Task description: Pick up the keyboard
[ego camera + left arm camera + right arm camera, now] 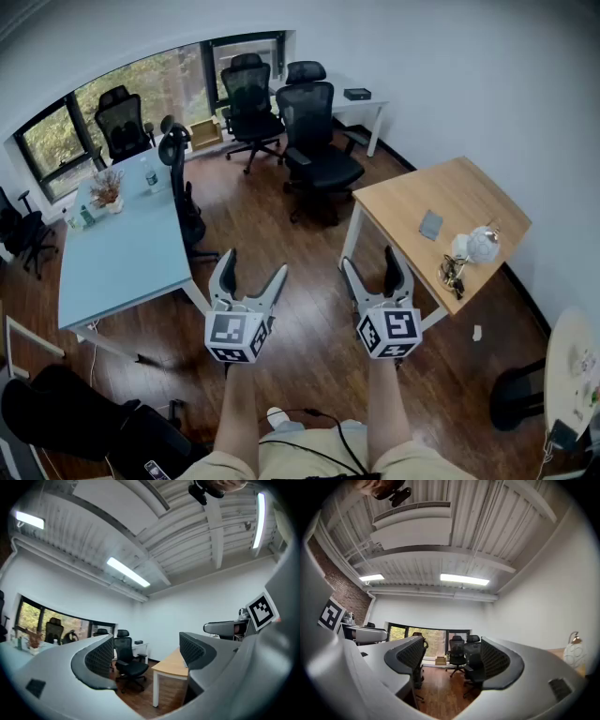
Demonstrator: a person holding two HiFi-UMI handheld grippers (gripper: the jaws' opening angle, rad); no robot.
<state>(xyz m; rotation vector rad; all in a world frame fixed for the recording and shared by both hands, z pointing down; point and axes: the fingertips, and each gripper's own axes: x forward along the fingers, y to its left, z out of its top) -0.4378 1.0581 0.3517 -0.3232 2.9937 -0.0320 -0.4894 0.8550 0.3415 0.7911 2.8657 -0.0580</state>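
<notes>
- Grey plastic, left gripper (251, 268): lower centre of the head view, left of its twin, held on a bare forearm over the floor. Jaws stood apart with nothing between them; its own view (145, 656) showed only the room through the gap.
- Grey plastic, right gripper (372, 266): just right of the first, apart from it. Jaws likewise spread and empty (452, 658).
- Dark wood floor (309, 328): filled the middle of the head view beneath both grippers.
- Light wood table (403, 192): right of centre, white legs. On it lay a small flat grey item (430, 225), too small to identify, a white rounded object (482, 245) and a tangle of dark cables (453, 274) near the lower edge.
- Pale blue table (122, 253): left side, with a potted plant (106, 187) at its far end.
- Black office chairs (314, 141): several, clustered at upper centre before the window.
- White desk (370, 105): upper right, carrying a small black box (356, 94).
- Keyboard: could not be made out in any view.
</notes>
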